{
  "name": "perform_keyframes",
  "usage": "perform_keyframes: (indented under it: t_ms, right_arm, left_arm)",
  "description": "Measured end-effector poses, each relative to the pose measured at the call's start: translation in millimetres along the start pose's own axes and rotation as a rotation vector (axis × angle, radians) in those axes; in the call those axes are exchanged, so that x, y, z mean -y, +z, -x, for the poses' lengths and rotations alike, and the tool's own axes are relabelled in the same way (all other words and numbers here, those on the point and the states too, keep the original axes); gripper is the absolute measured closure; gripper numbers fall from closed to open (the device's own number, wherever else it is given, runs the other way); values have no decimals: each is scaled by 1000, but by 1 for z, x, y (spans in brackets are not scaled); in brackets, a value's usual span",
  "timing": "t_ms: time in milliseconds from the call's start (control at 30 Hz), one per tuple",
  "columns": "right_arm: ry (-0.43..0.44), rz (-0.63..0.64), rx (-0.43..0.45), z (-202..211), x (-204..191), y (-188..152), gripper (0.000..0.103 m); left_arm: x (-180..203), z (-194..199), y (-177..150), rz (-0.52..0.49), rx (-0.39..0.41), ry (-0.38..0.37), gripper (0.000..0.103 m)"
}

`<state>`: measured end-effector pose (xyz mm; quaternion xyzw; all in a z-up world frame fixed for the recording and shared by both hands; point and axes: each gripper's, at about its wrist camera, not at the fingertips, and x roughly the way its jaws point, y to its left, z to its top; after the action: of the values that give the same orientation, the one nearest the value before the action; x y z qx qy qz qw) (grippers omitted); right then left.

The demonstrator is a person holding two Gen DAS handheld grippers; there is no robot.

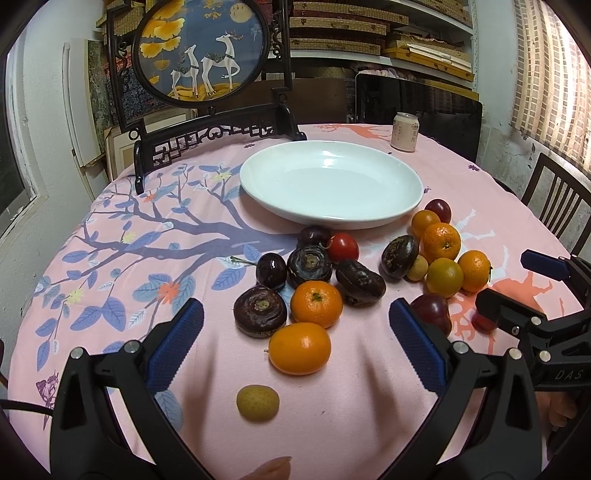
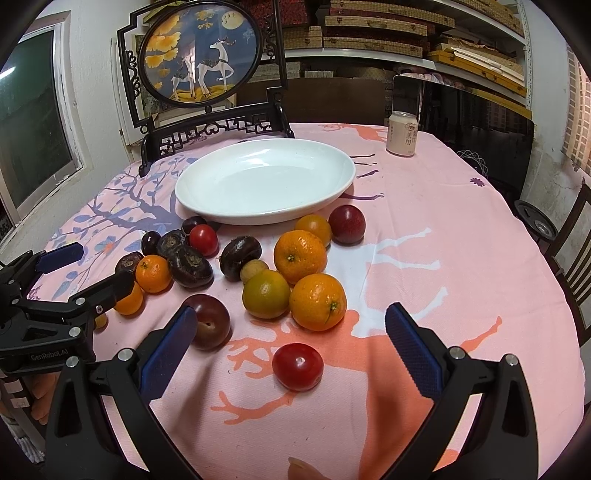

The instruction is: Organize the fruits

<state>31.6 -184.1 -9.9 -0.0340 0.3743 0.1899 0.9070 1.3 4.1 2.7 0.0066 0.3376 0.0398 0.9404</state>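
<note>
We hold both grippers wide apart, nothing gripped. Left gripper [image 1: 295, 332] hovers over an orange fruit [image 1: 300, 348]; right gripper [image 2: 290, 339] brackets a red tomato [image 2: 297, 366]. Rest of fruit lies loose on the pink cloth [image 2: 424, 258], w/ white plate [image 2: 207, 184] at 12 o'clock, can [image 2: 402, 133] at 1.

Pink tablecloth [image 1: 332, 406] printed with blue branch and coral deer motifs. Far edge of cloth: dark carved wooden stand [image 1: 207, 136] bearing round deer painting [image 1: 201, 50]. Pale drink can [image 1: 405, 132] upright, right of stand, well apart. Behind stand: shelves of stacked flat boxes [image 1: 369, 33]. Left of stand: window [image 2: 33, 107].
</note>
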Motion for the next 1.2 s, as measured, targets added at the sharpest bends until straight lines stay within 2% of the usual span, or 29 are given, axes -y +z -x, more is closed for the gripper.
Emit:
perform_keyframes:
  t_ms: [933,1033,1200]
  right_arm:
    - [1,0,-2,0,0,0,1]
    - [10,1,-11,-1,-1,-1,1]
    - [74,30,-68,-9,-3,-2,1]
  left_arm:
    - [1,2,-2,2,2,-2,2]
    - [1,-1,-3,4,-12,-9,2]
    - [-6,-14,-4,35,-77,-52,2]
